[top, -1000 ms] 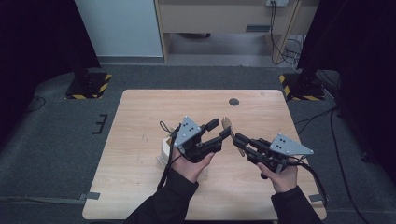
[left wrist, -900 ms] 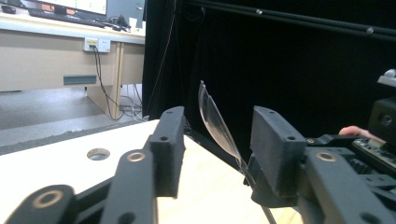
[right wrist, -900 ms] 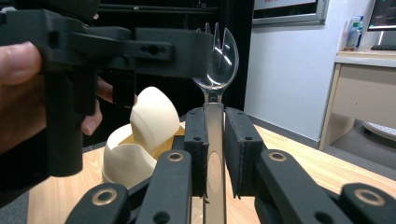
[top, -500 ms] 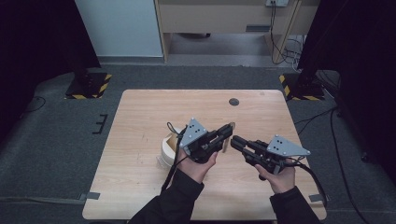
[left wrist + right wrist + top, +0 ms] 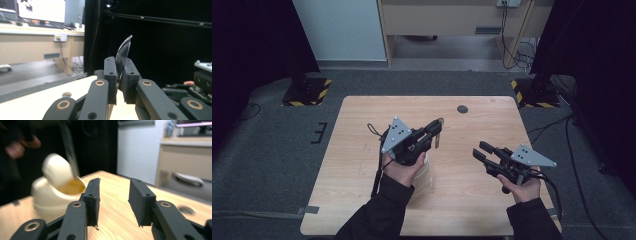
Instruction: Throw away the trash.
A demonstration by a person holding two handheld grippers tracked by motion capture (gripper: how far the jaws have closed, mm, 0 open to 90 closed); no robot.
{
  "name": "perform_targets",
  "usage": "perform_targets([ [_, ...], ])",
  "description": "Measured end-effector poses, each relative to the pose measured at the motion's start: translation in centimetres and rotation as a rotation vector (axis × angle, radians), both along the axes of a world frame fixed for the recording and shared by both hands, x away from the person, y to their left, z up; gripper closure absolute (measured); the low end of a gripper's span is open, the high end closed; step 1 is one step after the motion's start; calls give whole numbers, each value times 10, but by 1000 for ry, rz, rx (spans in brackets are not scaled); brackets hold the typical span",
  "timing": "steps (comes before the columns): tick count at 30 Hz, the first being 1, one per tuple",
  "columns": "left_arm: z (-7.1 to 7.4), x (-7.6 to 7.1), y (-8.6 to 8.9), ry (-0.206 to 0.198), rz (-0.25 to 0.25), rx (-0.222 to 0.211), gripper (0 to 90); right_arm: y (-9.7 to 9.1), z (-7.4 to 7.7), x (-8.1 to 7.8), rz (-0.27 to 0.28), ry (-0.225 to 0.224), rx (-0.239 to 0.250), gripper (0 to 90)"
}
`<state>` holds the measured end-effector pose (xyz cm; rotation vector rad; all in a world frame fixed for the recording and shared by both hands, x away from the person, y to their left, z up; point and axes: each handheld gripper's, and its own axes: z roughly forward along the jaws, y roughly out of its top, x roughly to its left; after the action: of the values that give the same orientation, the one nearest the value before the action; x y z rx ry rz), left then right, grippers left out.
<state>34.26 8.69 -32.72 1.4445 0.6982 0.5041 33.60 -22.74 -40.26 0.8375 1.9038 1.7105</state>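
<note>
The left gripper (image 5: 119,75) is clamped on a thin clear strip (image 5: 123,53), now alone, above the white tape roll (image 5: 53,191). The right gripper (image 5: 113,200) has just been opening, with nothing between its jaws, and has drawn away toward the table (image 5: 362,150) edge. The handover looks finished, so the strip is the left's to place.

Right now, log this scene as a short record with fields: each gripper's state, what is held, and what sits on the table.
left gripper: shut on a thin clear strip
clear strip: stands up from between the jaws, curved at its tip
right gripper: open, nothing between the jaws, which have just been opening
cream container: on the table, lid flipped up, yellowish inside
table: light wood, small dark round spot near the far edge
hands: left hand over the container, right hand apart from it at the table's right
</note>
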Motion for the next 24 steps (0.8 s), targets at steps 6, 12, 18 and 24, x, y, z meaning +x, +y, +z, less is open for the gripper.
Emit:
perform_targets([
  [6,5,5,16,-34,23,34,838,-15,-32,12,-79,91,-95,490],
  [12,-8,9,25,2,29,80,838,-23,-43,17,-102,125,-120,454],
  [18,-26,9,29,54,23,92,835,-23,-45,18,-103,139,-137,449],
  [24,-31,7,31,51,16,89,761,-23,-46,18,-102,142,-143,433],
])
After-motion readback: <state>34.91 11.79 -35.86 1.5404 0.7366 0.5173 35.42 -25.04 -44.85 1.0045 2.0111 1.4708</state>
